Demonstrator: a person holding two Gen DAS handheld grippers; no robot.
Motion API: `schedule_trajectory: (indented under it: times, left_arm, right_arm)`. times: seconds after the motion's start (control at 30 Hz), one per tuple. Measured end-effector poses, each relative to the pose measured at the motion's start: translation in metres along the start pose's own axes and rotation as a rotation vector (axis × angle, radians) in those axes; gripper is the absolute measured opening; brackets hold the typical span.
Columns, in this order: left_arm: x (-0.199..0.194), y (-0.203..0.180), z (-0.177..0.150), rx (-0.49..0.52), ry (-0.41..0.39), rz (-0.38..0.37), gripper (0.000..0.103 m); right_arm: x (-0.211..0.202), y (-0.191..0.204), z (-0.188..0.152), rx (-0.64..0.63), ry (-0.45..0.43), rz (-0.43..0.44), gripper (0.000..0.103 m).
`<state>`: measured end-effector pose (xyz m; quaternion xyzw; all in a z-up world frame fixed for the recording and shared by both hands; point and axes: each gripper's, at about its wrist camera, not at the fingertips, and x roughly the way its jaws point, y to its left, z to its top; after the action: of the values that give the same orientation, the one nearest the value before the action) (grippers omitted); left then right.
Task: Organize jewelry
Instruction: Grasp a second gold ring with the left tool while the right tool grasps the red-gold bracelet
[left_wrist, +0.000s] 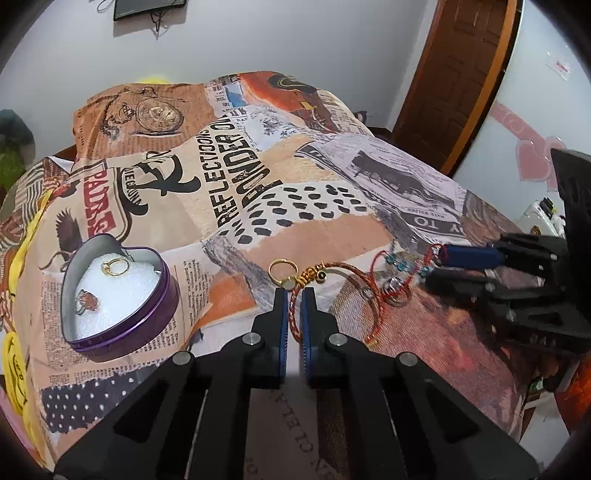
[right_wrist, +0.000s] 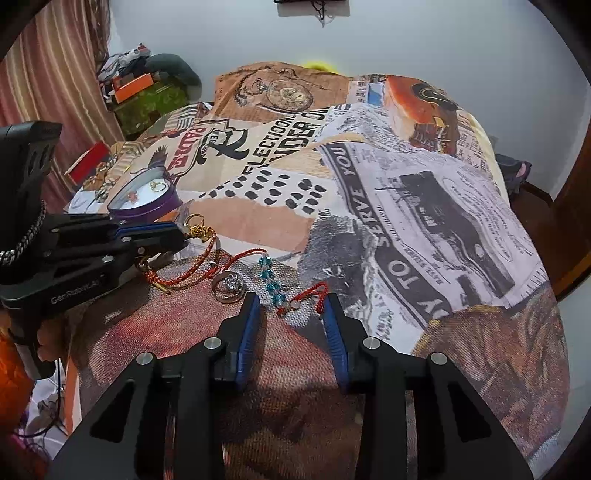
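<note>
Bed cover busy: left tool (left_wrist: 294, 295) clamped on red-gold bracelet (left_wrist: 334, 273); right tool (right_wrist: 291, 301) apart; lift slowly, avoid snagging gold ring (left_wrist: 281, 271).

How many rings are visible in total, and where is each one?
4. Two stand in the white foam of the heart tin: a gold ring and a dark-stone ring. A gold ring lies before the left gripper. A clear-stone ring lies among the bracelets. Others may be hidden.

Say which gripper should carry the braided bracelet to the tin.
Left. The left gripper is shut on the braided bracelet, and the tin lies on its side. The right gripper stands open over the beaded bracelet.
</note>
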<state>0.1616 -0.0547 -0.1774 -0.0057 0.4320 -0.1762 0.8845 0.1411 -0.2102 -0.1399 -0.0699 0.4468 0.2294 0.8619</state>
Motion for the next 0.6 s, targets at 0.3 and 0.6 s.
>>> schedule_trajectory:
  times: [0.3, 0.6]
  left_arm:
    - [0.003, 0.011, 0.012, -0.004, 0.017, 0.041, 0.017]
    - [0.017, 0.006, 0.019, 0.013, 0.03, 0.033, 0.03]
  right_arm:
    - [-0.013, -0.007, 0.012, 0.065, -0.022, 0.018, 0.033]
    - [-0.01, -0.009, 0.013, 0.087, -0.014, 0.038, 0.033]
